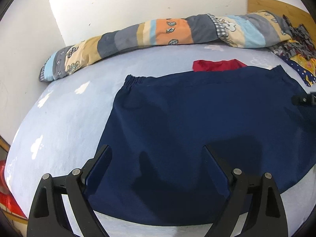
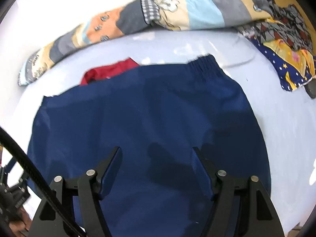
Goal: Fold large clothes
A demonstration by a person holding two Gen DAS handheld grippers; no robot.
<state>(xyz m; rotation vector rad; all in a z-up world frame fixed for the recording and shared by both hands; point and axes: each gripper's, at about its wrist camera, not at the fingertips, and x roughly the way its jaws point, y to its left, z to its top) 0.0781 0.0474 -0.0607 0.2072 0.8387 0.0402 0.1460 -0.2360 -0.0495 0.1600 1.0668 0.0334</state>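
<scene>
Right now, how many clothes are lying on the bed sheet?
2 that show plainly: the navy garment spread flat in the middle, and the red garment partly tucked under its far edge. The patterned heap by the headboard may hide more.

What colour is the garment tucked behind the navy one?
Red, plain as far as visible; clearest in the left wrist view.

We are seeing the left gripper (image 1: 156,150) as a matte black frame with two wedge-shaped fingers (image 1: 102,158) whose inner pads are showing dark blue. Round silver screws (image 1: 76,171) are sitting on the black linkage arms, which have triangular cut-outs. The right gripper (image 2: 157,152) is looking the same. A black ribbed cable (image 2: 29,169) is crossing its view, and a bit of skin (image 2: 17,227) is showing.
</scene>
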